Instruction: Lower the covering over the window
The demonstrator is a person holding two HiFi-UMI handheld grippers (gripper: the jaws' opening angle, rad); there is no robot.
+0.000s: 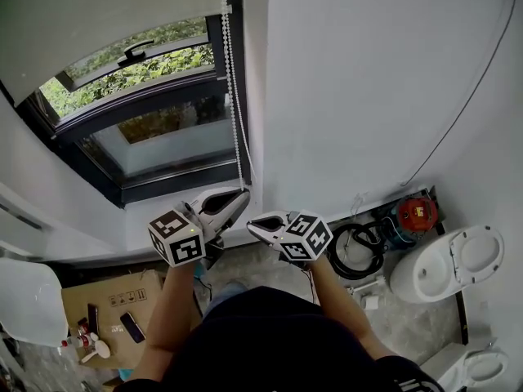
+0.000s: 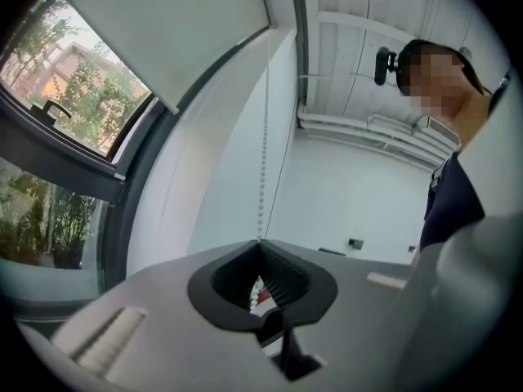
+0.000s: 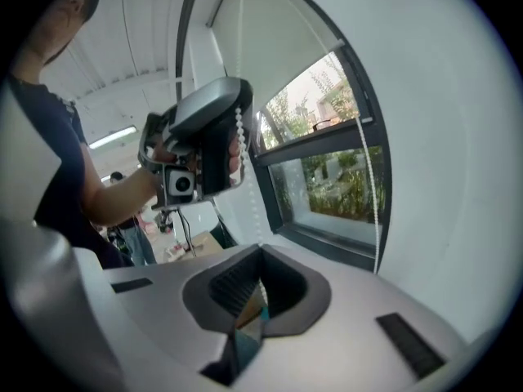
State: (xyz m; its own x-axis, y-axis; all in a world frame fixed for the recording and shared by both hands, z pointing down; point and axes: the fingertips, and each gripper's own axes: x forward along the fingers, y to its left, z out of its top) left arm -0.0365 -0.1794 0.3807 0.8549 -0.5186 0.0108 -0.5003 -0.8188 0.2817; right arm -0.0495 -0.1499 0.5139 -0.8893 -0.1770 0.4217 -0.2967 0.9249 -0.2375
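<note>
Head view: roller blind (image 1: 98, 31) covers only the upper part of the window (image 1: 155, 137); the glass below it is bare. Bead chain (image 1: 233, 80) hangs along the window's right frame. Left gripper (image 1: 239, 198) is at the window's lower right corner, fingers closed on the chain. Right gripper (image 1: 253, 224) is just beside it, fingers closed, nothing seen between them.

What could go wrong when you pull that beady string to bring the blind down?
1. The left gripper pinches the thin bead chain right at its jaw tips, so the beads might slip out during a hard pull.
2. The chain seems to hang as a loop with two strands. Tugging the wrong strand would probably roll the roller blind up instead of down.
</note>
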